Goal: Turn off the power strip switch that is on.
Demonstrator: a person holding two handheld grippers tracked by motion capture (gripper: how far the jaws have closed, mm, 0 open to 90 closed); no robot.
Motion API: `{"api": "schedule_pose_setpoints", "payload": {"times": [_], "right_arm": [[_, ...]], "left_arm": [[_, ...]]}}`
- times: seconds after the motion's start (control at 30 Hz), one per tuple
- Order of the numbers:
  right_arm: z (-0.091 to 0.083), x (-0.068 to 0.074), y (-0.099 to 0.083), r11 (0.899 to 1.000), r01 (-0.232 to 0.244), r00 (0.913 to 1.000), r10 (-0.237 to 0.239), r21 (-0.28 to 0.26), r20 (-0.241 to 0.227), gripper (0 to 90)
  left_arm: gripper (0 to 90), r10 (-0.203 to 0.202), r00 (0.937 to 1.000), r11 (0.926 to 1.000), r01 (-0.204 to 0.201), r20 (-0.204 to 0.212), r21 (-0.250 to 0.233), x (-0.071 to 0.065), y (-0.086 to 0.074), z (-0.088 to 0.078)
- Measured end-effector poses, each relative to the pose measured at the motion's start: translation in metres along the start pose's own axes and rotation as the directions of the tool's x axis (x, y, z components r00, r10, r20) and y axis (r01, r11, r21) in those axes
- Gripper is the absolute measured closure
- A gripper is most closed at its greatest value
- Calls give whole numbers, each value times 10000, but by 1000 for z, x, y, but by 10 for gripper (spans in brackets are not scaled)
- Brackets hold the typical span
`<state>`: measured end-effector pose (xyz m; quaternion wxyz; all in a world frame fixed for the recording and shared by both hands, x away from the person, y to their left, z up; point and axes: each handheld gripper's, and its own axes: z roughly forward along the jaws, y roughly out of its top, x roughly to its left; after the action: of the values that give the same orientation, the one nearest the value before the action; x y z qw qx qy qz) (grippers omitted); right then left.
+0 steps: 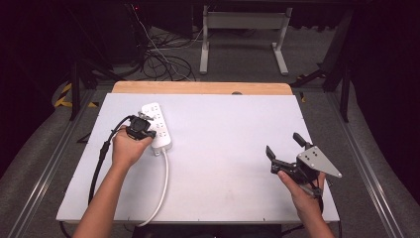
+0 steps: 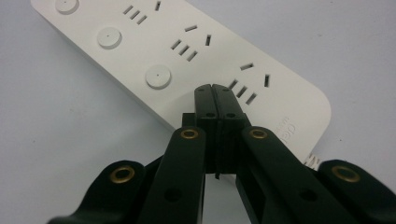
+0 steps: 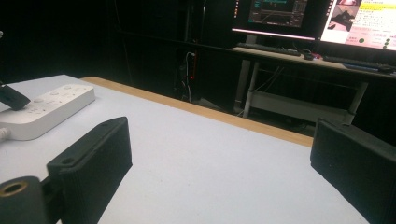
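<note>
Strip (image 1: pixel 157 124) lying flat right under the tip of the left claw (image 1: pixel 140 126), stretching away ahead of it. Left claw (image 2: pixel 215 91) clenched tight, jaws pressing together, gripping nothing. Pointing down at the white top of the strip (image 2: pixel 140 56), tip sitting between a round button (image 2: pixel 158 76) on one side and some socket holes (image 2: pixel 243 88) on the other. Hard telling whether the tip is touching the strip or hanging just above it. Being held by the left hand (image 1: pixel 126 148), just behind the claw. Cord (image 1: pixel 163 188) trailing back from the near end of the strip, running along beside that hand and arm, going off the near edge of the table (image 1: pixel 223 148).

Right claw (image 1: pixel 284 144) resting well apart from the strip, far off to the side. Released, jaws standing wide, gripping nothing. Being held low over the bare table by the right hand (image 1: pixel 302 191). Looking along the right claw (image 3: pixel 219 163), strip (image 3: pixel 46 109) showing far ahead and off to the left, past the left jaw. Bare table (image 3: pixel 210 154) lying between the two jaws.
</note>
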<state>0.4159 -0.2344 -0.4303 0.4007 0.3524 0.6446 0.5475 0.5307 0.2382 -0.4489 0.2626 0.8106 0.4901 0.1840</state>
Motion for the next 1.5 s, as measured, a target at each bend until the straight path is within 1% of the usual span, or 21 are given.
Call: {"api": "schedule_pose_setpoints", "payload": {"times": [0.1, 0.13, 0.23, 0.43, 0.57, 0.6, 0.67, 0.7, 0.73, 0.77, 0.8, 0.9, 1.0, 1.03, 1.1, 1.2, 1.23, 1.43, 1.5], "right_arm": [[0, 0, 0, 10000, -4, 10000, 4, 5, 1, 55], [0, 0, 0, 10000, -70, 10000, 70, 24, -5, 55], [-1, 0, 0, 10000, -59, 10000, 59, -14, -8, 55], [0, 0, 0, 10000, -8, 10000, 8, 7, -24, 56], [0, 0, 0, 10000, -50, 10000, 50, 24, -16, 57], [0, 0, 0, 10000, -43, 10000, 43, 35, -4, 57], [0, 0, -1, 10000, -36, 10000, 36, 48, 3, 59], [0, 0, -1, 10000, -36, 10000, 36, 39, 22, 59], [0, 0, -1, 10000, -55, 10000, 55, 39, 24, 59], [0, -1, -1, 10000, -54, 10000, 53, 60, 54, 59], [0, -1, -1, 9999, -77, 10000, 77, 74, 37, 59], [1, -1, -2, 9999, -140, 9999, 140, 91, 47, 59], [1, -1, -2, 9999, -109, 9999, 109, 83, 34, 59], [1, 0, -2, 9999, -101, 9999, 101, 74, 26, 59], [0, 0, -2, 9999, -88, 10000, 88, 78, 34, 60], [1, -1, -2, 9999, -125, 9999, 125, 67, 43, 60], [1, -1, -2, 9999, -128, 9999, 128, 83, 30, 60], [1, 0, -1, 9999, -86, 10000, 85, 91, 37, 60], [1, -1, -1, 9999, -112, 9999, 112, 94, 30, 60]], "left_arm": [[900, 28, 10000, 10000, -27, -50, 35, 0, 0, 0], [900, 57, 10000, 10000, -57, -54, 46, 0, 0, 0], [900, 10, 10000, 10000, -10, -26, -4, 0, 0, 0], [900, 126, 9998, 9999, -126, -120, 11, -1, 0, 0], [900, 123, 9997, 9999, -124, -232, -26, -2, -1, 0], [900, 128, 9997, 9999, -129, -208, -38, -2, -1, 0], [900, -69, 10000, 10000, 69, -10, -67, 1, -1, -1], [900, -39, 10000, 10000, 39, 26, -60, 2, -1, -1], [900, -112, 9999, 9999, 113, 116, -91, 3, -1, -1], [900, -112, 9999, 9999, 113, 116, -91, 3, -1, -1], [900, -196, 9994, 9997, 201, 297, -164, 6, -2, -1], [900, -253, 9991, 9995, 259, 343, -165, 6, -2, -1], [900, -240, 9991, 9995, 248, 351, -216, 7, -2, -1], [900, -314, 9992, 9991, 321, 242, -292, 8, -2, -3], [900, -347, 9991, 9988, 355, 259, -330, 9, -3, -3], [900, -333, 9991, 9988, 343, 264, -355, 8, -3, -3], [900, -245, 9995, 9991, 251, 187, -332, 8, -3, -3], [900, -265, 9995, 9990, 270, 161, -350, 7, -4, -3], [900, -196, 9997, 9990, 202, 142, -409, 7, -4, -3]]}}
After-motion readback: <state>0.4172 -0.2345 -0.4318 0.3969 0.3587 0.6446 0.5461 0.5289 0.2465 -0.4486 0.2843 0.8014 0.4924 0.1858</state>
